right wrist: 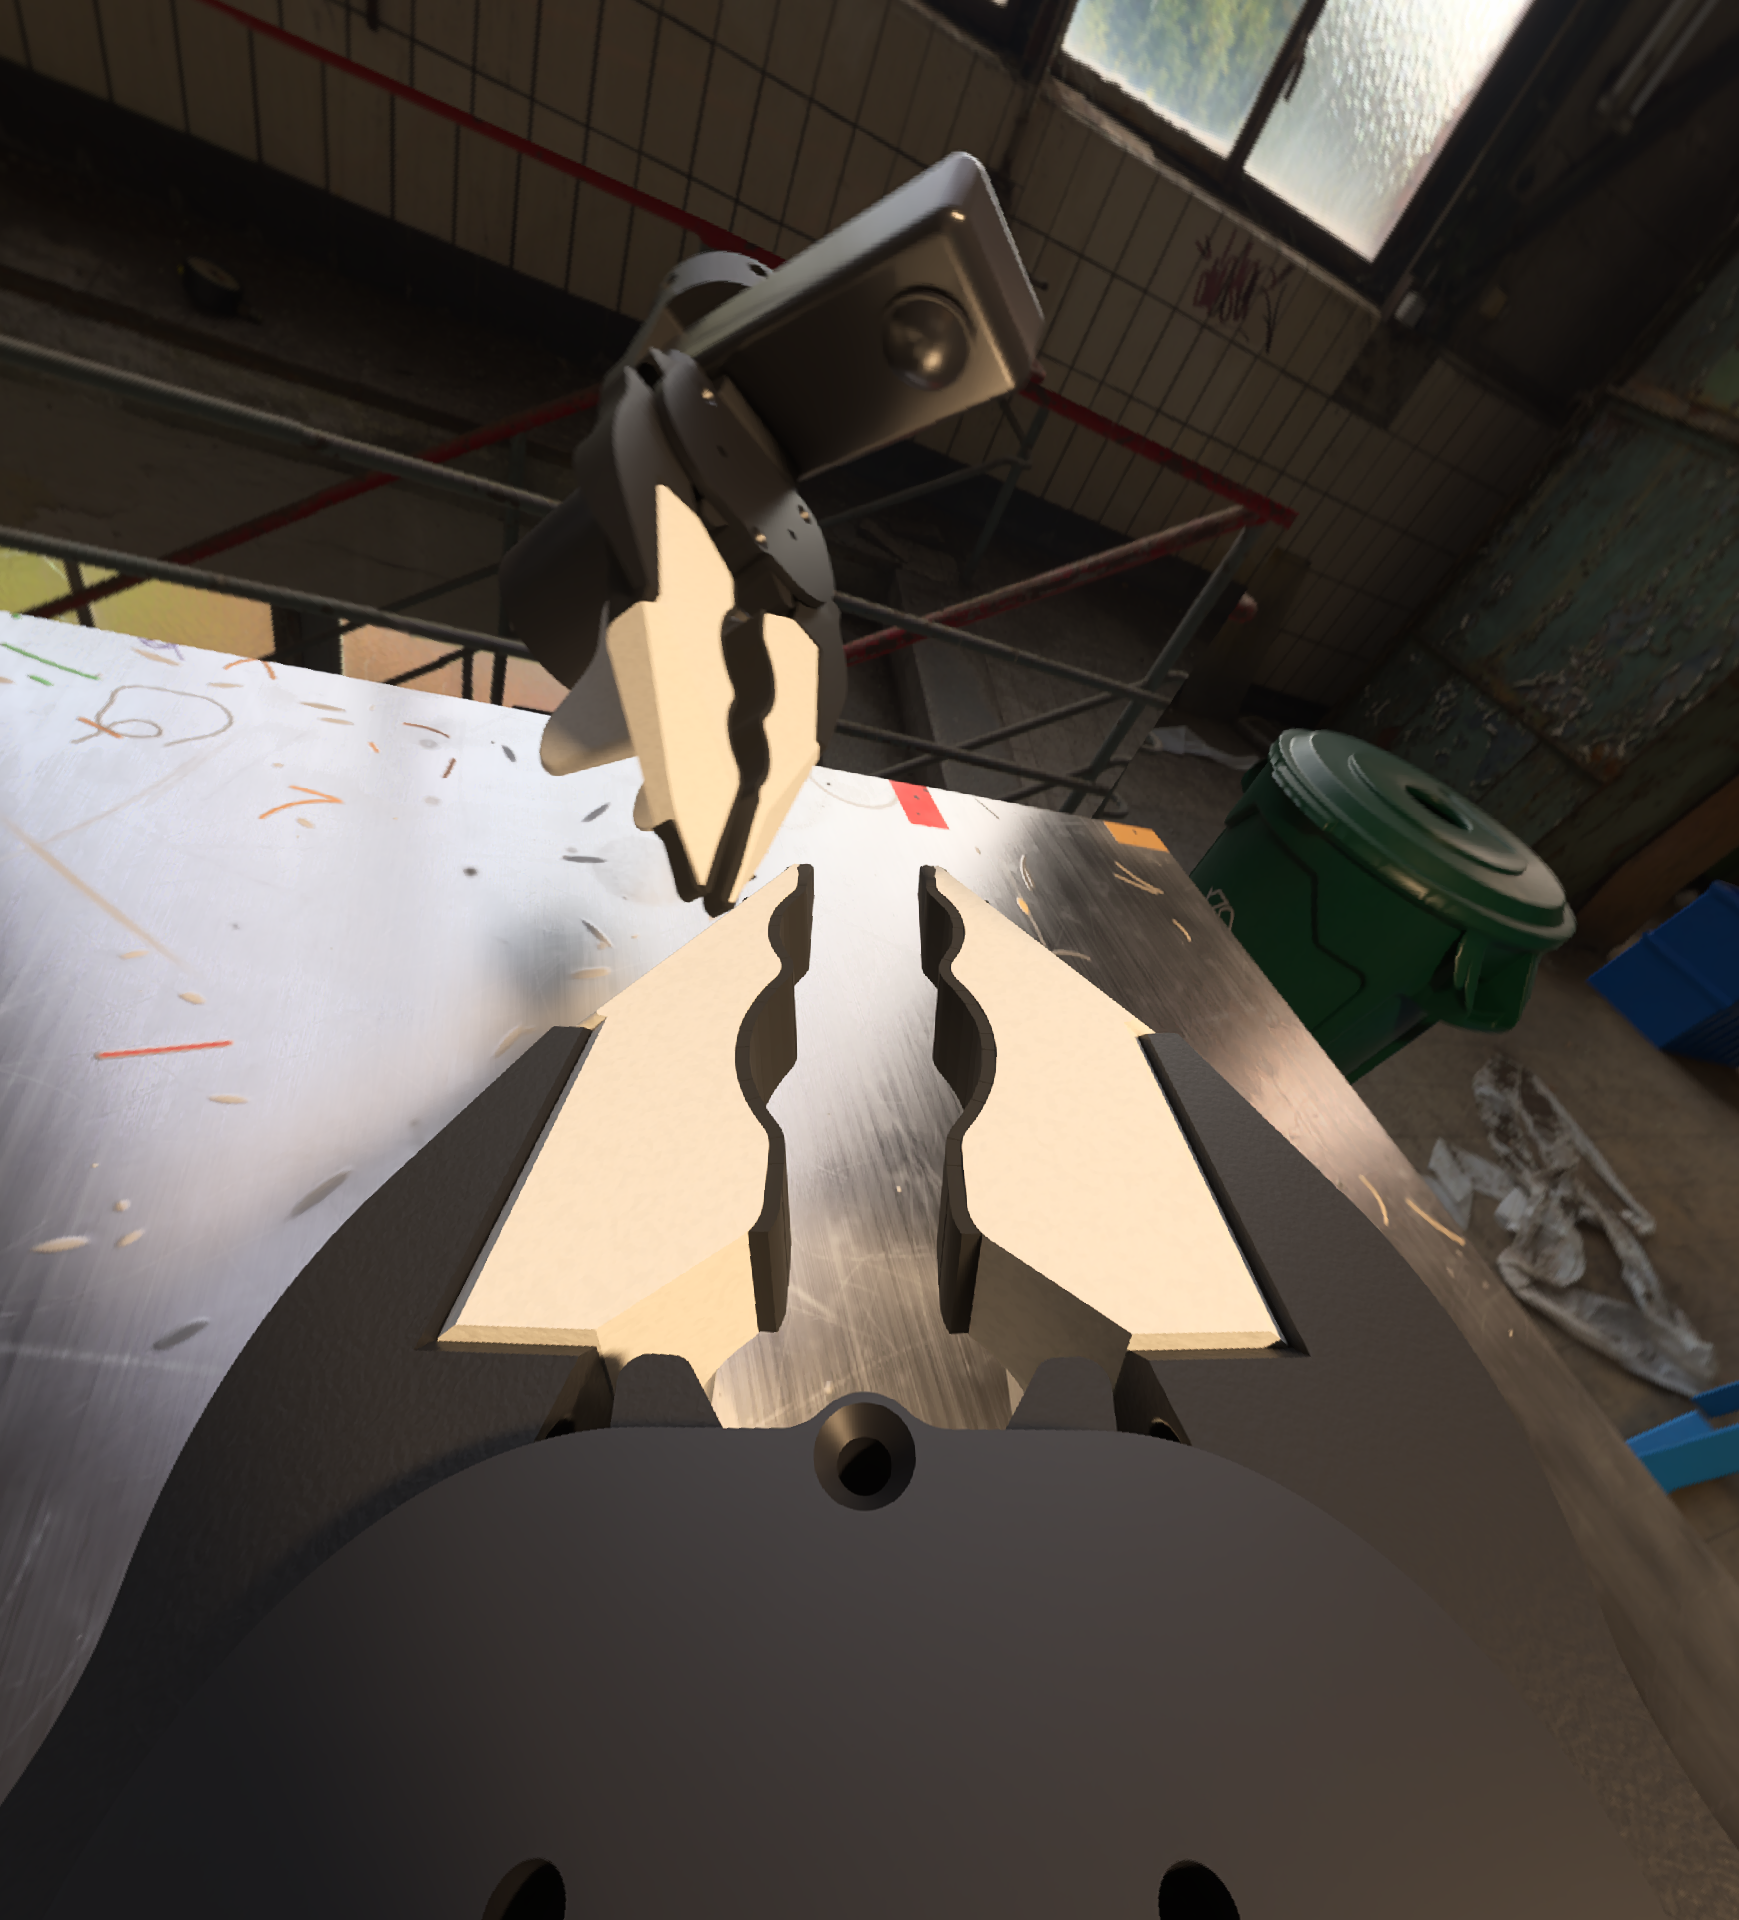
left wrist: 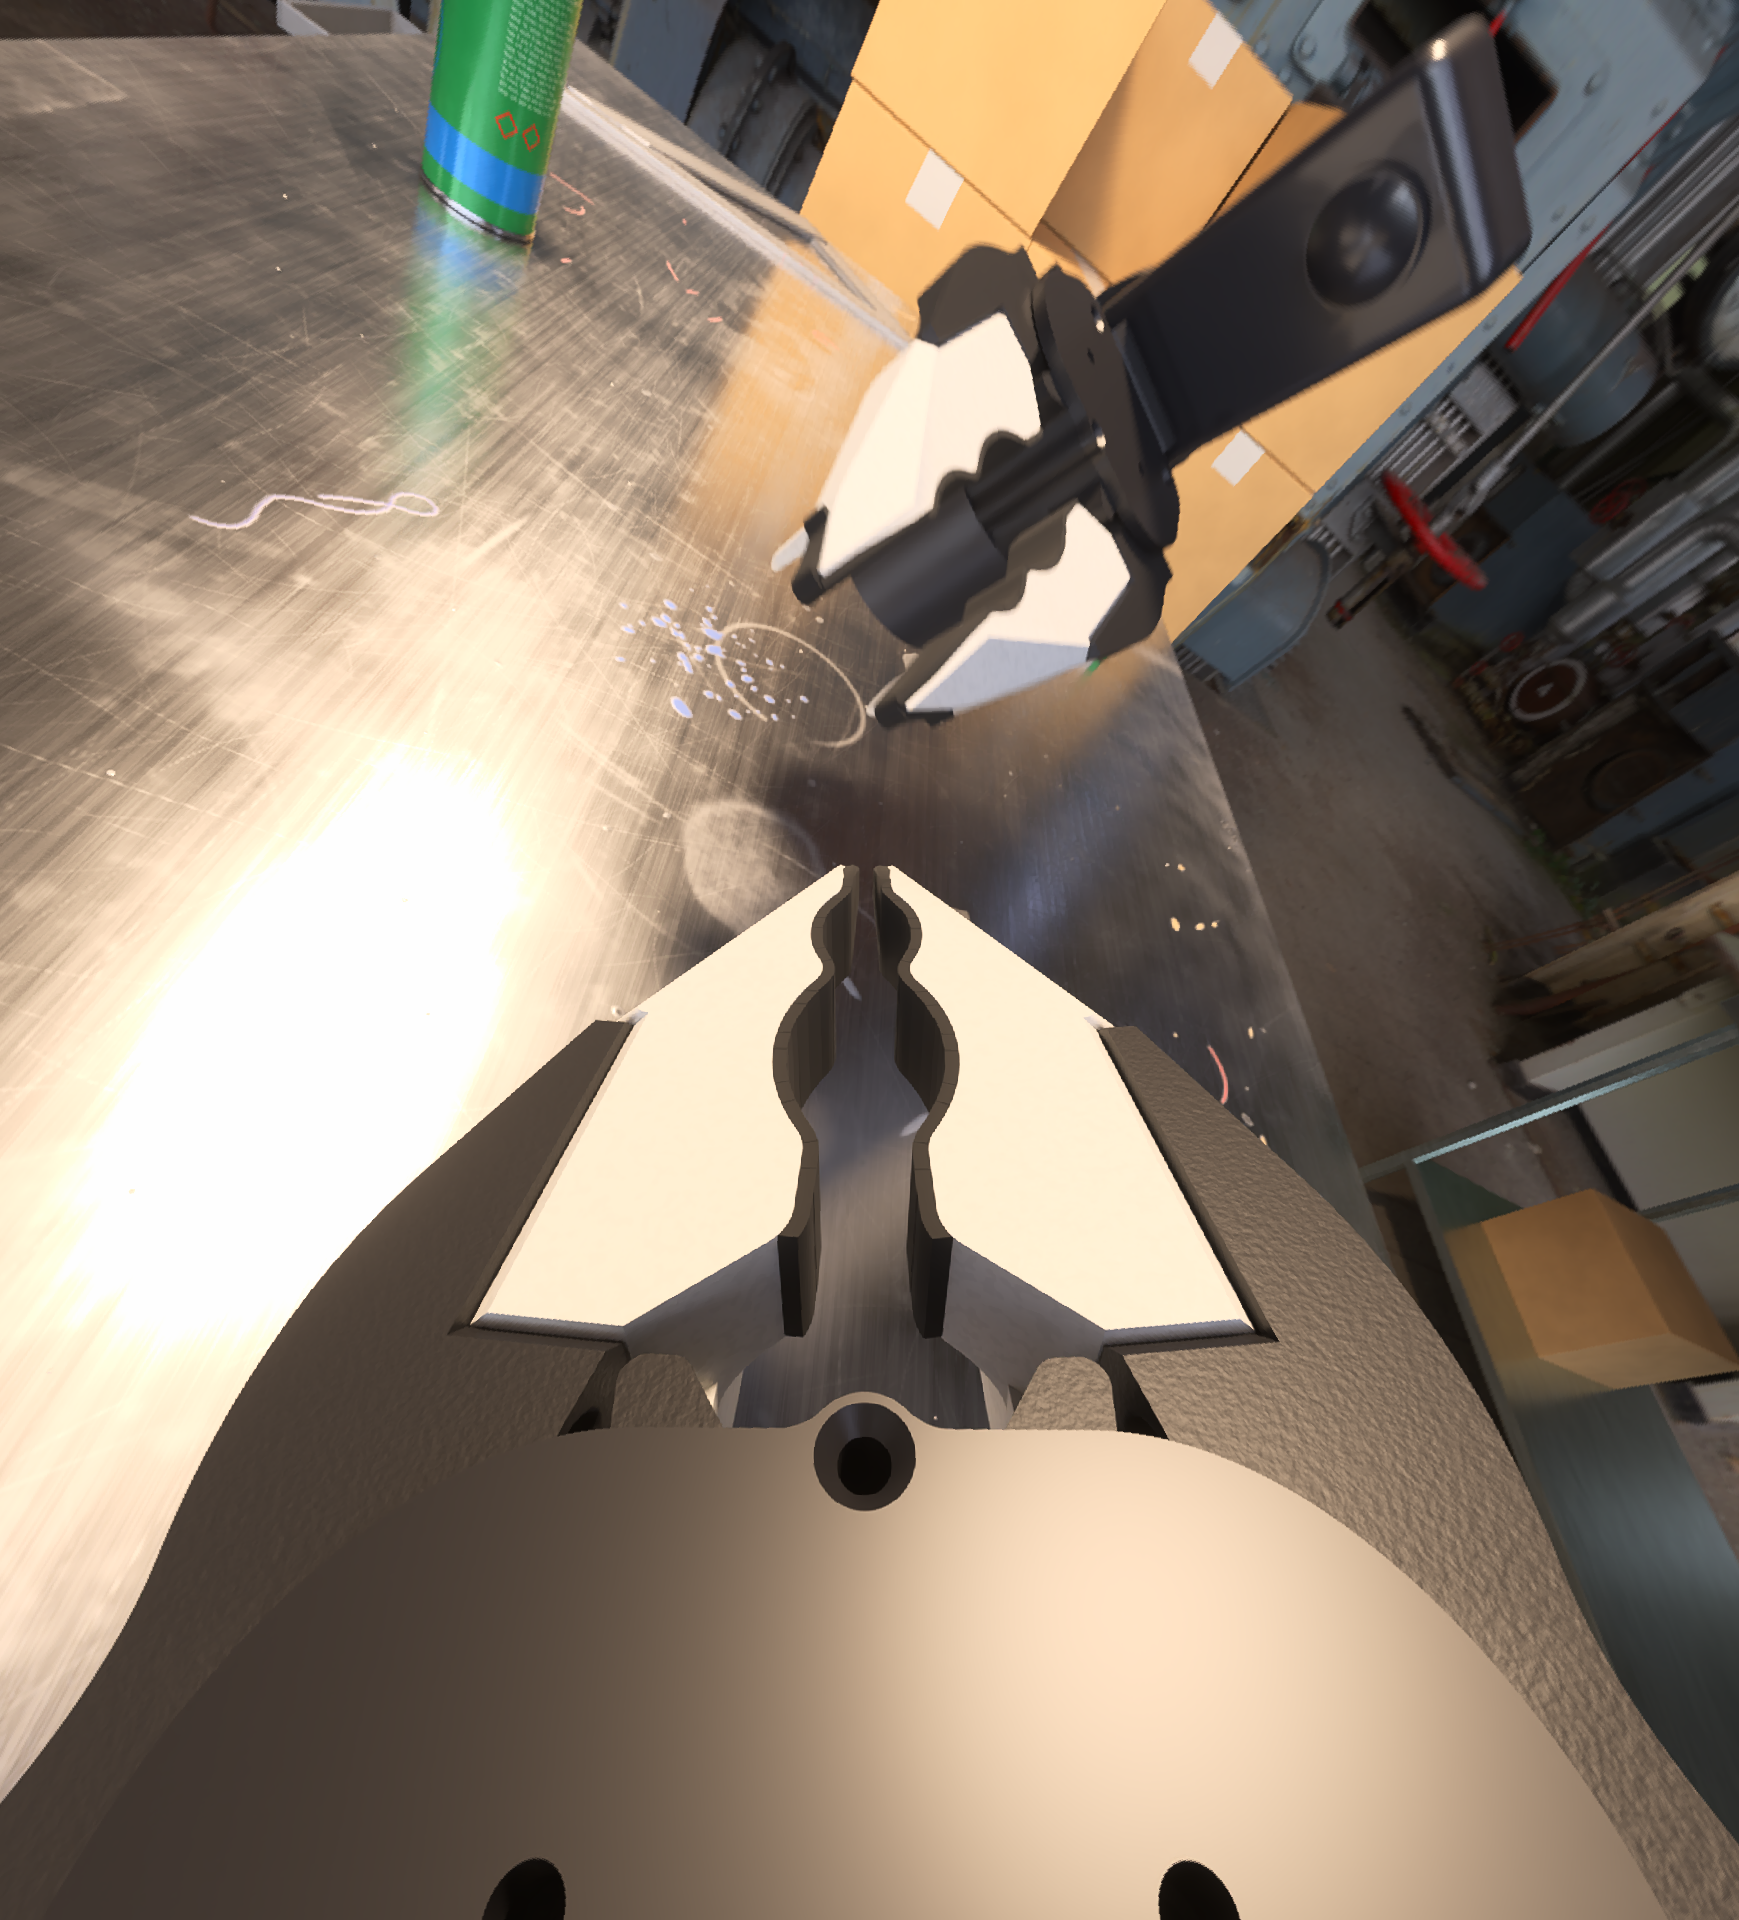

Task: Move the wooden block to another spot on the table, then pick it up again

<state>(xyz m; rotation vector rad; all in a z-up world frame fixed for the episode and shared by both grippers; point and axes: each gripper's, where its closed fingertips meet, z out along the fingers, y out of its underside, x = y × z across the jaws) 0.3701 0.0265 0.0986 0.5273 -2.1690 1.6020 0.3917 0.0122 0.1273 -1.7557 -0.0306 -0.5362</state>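
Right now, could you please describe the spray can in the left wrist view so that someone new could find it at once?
Start from the scratched metal table and follow it to its far edge, left of the stacked cardboard boxes. There the spray can stands upright, alone on the surface. It is the only tall cylinder there, green with a blue band near its base, well apart from both grippers.

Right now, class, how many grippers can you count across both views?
2. The left gripper, jaws shut and empty, hovers over the metal table. The right gripper, jaws open, hangs facing it near the table's edge. No others appear hidden.
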